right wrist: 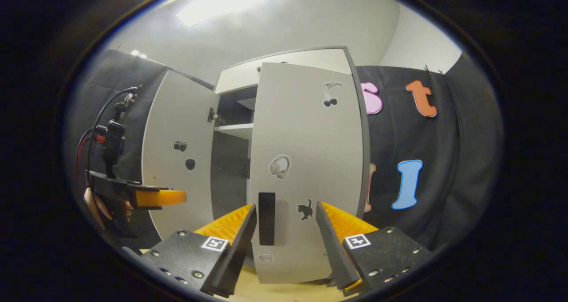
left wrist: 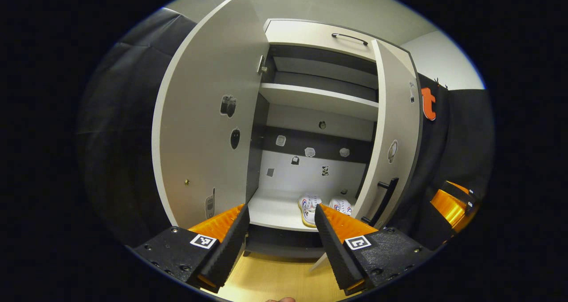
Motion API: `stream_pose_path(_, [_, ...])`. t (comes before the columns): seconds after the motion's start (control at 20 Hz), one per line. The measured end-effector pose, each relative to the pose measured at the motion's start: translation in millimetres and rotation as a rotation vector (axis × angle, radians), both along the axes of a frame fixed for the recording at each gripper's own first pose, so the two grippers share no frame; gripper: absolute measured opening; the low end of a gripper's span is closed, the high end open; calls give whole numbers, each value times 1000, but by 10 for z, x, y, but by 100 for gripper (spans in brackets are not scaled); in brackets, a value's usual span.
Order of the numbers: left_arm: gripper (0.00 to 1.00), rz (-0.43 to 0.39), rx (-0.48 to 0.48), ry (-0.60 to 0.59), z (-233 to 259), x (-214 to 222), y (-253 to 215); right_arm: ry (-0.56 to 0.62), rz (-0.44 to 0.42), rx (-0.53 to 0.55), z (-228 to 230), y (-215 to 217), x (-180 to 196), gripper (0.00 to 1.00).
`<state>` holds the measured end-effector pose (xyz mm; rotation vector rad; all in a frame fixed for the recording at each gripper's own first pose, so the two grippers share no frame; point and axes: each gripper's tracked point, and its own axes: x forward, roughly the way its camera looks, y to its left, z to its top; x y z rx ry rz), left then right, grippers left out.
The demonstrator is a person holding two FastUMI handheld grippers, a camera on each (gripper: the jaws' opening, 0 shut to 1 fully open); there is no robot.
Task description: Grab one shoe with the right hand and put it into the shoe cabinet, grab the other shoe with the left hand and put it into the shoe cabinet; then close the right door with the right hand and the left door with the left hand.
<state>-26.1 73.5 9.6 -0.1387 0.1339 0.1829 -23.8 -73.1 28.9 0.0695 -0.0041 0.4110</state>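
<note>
The white shoe cabinet (left wrist: 319,33) stands in front of me. Two white patterned shoes (left wrist: 309,205) (left wrist: 341,205) lie side by side on its bottom shelf (left wrist: 275,211). The left door (left wrist: 208,129) is swung wide open. The right door (left wrist: 395,133) stands partly closed, its black handle (left wrist: 385,196) facing out. My left gripper (left wrist: 280,206) is open and holds nothing, a short way before the shelf. My right gripper (right wrist: 286,205) is open close in front of the right door (right wrist: 306,160), with the handle (right wrist: 266,217) between its fingers, nearer the left one.
An upper shelf (left wrist: 319,99) crosses the cabinet. Small stickers dot both doors and the back wall. Light wooden floor (left wrist: 275,280) lies below the cabinet. The right gripper (left wrist: 452,204) shows at the left gripper view's right edge; the left gripper (right wrist: 153,198), held by a hand, at the right gripper view's left.
</note>
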Motion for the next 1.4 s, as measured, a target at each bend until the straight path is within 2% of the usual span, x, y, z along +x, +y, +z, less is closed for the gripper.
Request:
stream_pose_path(0.05, [90, 2, 3, -1, 6, 5, 5, 3, 1, 1, -3, 4, 4, 84])
stream_pose_path(0.1, [90, 4, 5, -3, 13, 4, 3, 4, 2, 2, -9, -1, 6, 80])
stream_pose_path(0.35, [90, 13, 12, -17, 76, -11, -11, 7, 9, 3, -19, -1, 31, 80])
stream_pose_path(0.4, [84, 15, 14, -20, 83, -16, -12, 8, 10, 4, -29, -2, 35, 80])
stream_pose_path(0.9, [84, 64, 27, -50, 216, -187, 26, 8, 32, 30, 11, -54, 16, 80])
stream_pose_path(0.95, [84, 74, 29, -55, 233, -222, 46, 7, 35, 32, 16, -51, 4, 80])
stream_pose_path(1.0, [89, 87, 33, -63, 262, -258, 80, 7, 38, 32, 18, -57, 4, 80])
stream_pose_path(1.05, [90, 99, 35, -73, 295, -302, 111, 7, 41, 32, 14, -50, -4, 80])
stream_pose_path(1.1, [90, 109, 35, -78, 329, -346, 136, 7, 46, 32, 12, -41, -10, 80])
stream_pose_path(1.15, [84, 119, 35, -81, 342, -392, 165, 7, 49, 32, 9, -33, -15, 80])
stream_pose_path(1.25, [84, 146, 42, -98, 422, -499, 254, 10, 57, 31, 5, -9, -43, 80])
stream_pose_path(1.3, [90, 161, 44, -102, 437, -550, 289, 10, 61, 32, -2, 16, -60, 80])
stream_pose_path(1.35, [90, 175, 47, -105, 461, -604, 336, 10, 64, 33, -8, 38, -91, 80])
stream_pose_path(1.4, [84, 192, 50, -111, 491, -669, 385, 10, 67, 34, -2, 59, -101, 80])
